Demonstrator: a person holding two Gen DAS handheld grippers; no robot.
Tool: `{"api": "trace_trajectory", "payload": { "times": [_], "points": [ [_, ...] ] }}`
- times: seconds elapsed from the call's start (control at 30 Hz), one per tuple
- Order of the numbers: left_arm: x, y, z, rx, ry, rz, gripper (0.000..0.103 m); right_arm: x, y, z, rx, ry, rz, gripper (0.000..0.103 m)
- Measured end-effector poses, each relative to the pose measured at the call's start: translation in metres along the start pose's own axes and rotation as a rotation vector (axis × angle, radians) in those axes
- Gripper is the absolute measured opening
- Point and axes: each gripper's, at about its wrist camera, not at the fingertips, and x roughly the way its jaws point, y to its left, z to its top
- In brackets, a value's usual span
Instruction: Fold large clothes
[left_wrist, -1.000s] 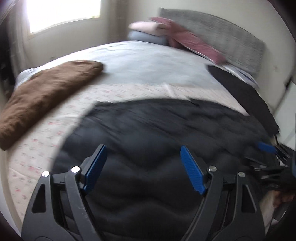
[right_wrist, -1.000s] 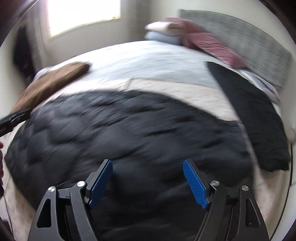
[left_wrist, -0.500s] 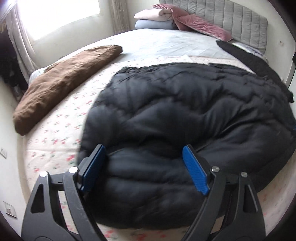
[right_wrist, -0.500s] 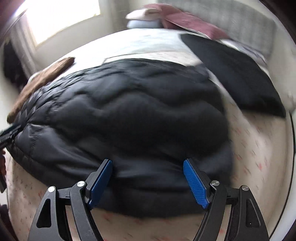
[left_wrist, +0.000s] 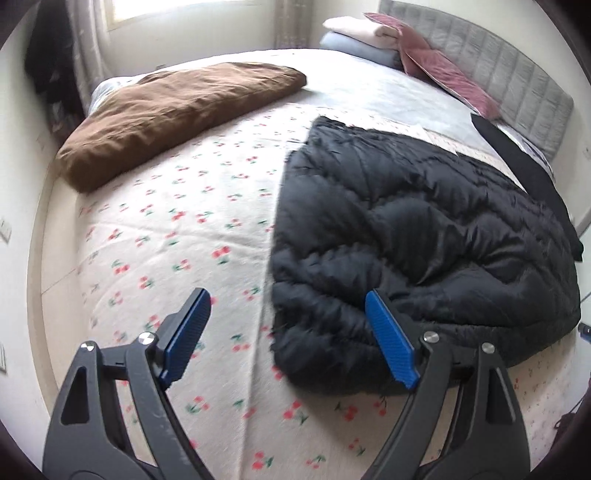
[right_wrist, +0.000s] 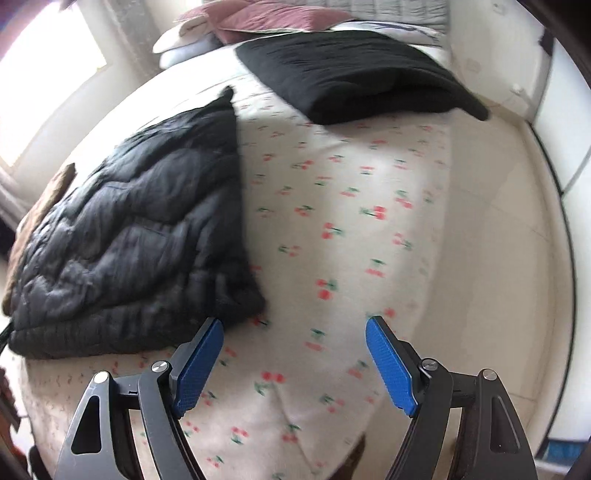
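Observation:
A black quilted puffer jacket (left_wrist: 424, 236) lies folded into a rough rectangle on the cherry-print bed sheet (left_wrist: 177, 229). In the right wrist view the jacket (right_wrist: 129, 236) lies to the left. My left gripper (left_wrist: 288, 314) is open and empty, hovering over the jacket's near left corner. My right gripper (right_wrist: 295, 343) is open and empty, over bare sheet (right_wrist: 351, 221) just right of the jacket's near right corner.
A folded brown blanket (left_wrist: 173, 110) lies at the bed's far left. A folded black garment (right_wrist: 351, 70) lies at the far right near the grey headboard (left_wrist: 498, 74). Pillows (left_wrist: 369, 37) are stacked at the head. The bed's right edge and floor (right_wrist: 509, 221) show at the right.
Both grippers have pulled back and apart: the left swung left, the right swung right. The jacket, earlier filling both views under the jaws, now lies flat between them.

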Motion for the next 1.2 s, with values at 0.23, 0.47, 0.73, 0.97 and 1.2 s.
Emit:
{"api": "trace_trajectory", "payload": {
  "times": [0.23,0.47,0.73,0.97,1.2],
  "points": [
    [-0.006,0.026,-0.006,-0.060,-0.001,0.135,0.086,-0.023,0.021,-0.002,-0.019,-0.048,0.064,0.081],
    [0.009,0.054,-0.027,-0.122,0.135,0.183,0.076,-0.022,0.047,0.002,-0.033,-0.052,0.079,0.081],
    [-0.041,0.028,-0.020,-0.157,0.124,0.035,0.083,-0.056,0.055,-0.006,-0.025,-0.080,0.045,0.081],
    [-0.085,-0.030,-0.028,-0.119,0.138,-0.019,0.097,-0.092,0.087,-0.021,-0.082,-0.118,0.054,0.082],
    [-0.113,-0.082,-0.045,-0.053,0.143,-0.031,0.102,-0.115,0.115,-0.040,-0.122,-0.132,0.064,0.089]
  ]
}}
